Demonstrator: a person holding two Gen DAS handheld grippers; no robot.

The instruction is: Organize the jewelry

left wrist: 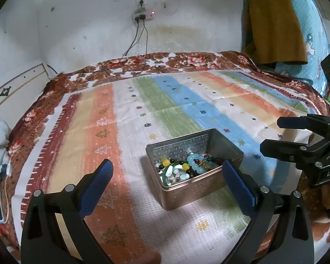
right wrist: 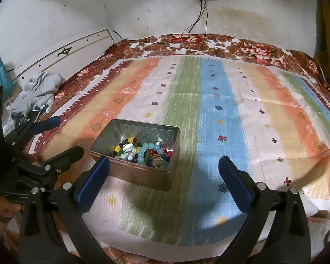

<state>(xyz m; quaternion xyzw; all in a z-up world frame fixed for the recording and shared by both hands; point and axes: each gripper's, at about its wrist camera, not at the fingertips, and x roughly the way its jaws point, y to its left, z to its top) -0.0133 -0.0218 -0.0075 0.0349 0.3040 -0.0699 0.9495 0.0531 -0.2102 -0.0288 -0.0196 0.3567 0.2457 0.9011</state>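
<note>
Currently both wide open, nothing between the fingers: left gripper (left wrist: 167, 176), right gripper (right wrist: 164, 171). Copper-coloured tin (left wrist: 176, 194) of bead bracelets (left wrist: 194, 165) on striped cloth (left wrist: 125, 118), just ahead of left gripper's right finger, ahead-left of right gripper, untouched.

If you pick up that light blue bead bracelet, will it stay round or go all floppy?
The light blue bead bracelet probably droops, being separate round beads strung together. It may snag neighbouring strands piled in the tin. The glossy beads look slippery.
</note>
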